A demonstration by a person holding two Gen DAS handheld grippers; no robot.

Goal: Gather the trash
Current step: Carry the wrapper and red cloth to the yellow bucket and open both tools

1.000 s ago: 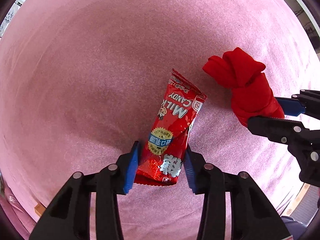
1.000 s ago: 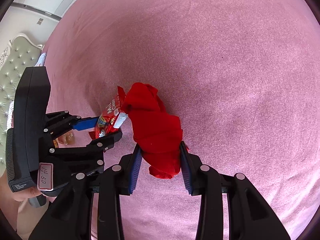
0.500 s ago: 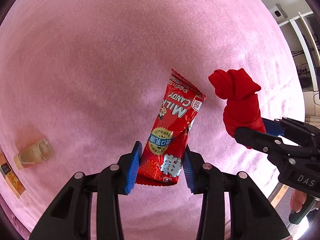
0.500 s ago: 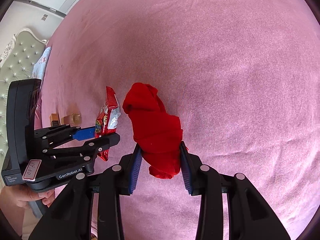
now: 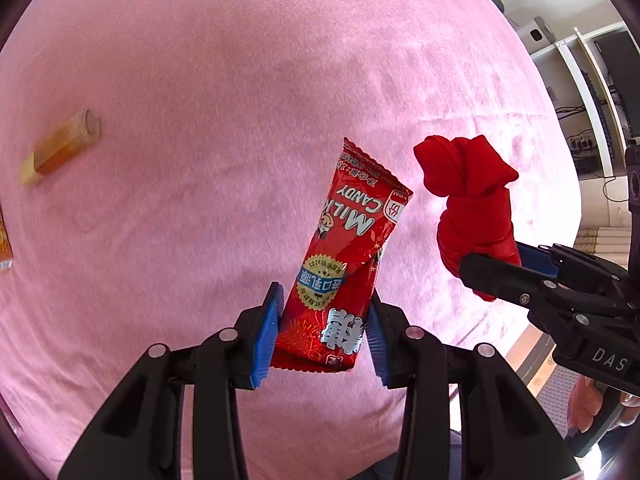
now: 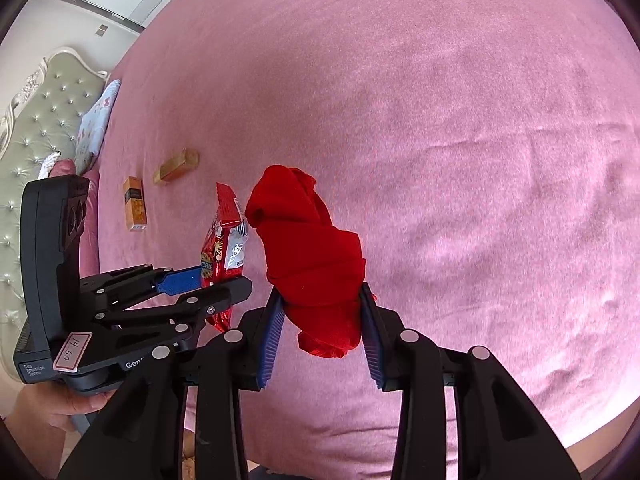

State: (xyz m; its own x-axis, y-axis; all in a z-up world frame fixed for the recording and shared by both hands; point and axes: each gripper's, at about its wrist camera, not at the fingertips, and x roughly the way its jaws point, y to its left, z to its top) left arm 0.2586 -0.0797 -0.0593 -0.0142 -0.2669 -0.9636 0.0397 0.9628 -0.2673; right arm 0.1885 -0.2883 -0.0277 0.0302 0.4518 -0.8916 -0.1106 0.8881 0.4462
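Left wrist view: left gripper (image 5: 323,334) jaws clamped on the lower end of a red milk candy wrapper (image 5: 345,264), blue pads pressing both sides. Wrapper sticks up and forward out of the jaws, lifted clear of the pink bedspread (image 5: 200,80). Right of the jaws, the right gripper (image 5: 508,262) comes in from the side, jaws clamped on a red crumpled cloth (image 5: 472,200), held just beside the wrapper, apart from it. Far left of the jaws a small amber bottle (image 5: 60,148) lies on the bedspread; an orange box (image 5: 4,248) is cut off at the left edge.

Right wrist view: right gripper (image 6: 322,330) jaws clamped on the lower part of the red crumpled cloth (image 6: 308,256), which bulges up past the tips, off the pink bedspread (image 6: 440,120). Left of the jaws, left gripper (image 6: 212,280) holds the milk candy wrapper (image 6: 222,240) edge-on, jaws clamped on it, with a hand (image 6: 80,400) under its body. Beyond it the orange box (image 6: 135,204) and amber bottle (image 6: 178,166) lie on the bedspread. Tufted headboard (image 6: 44,120) and floral pillow (image 6: 96,120) at far left.
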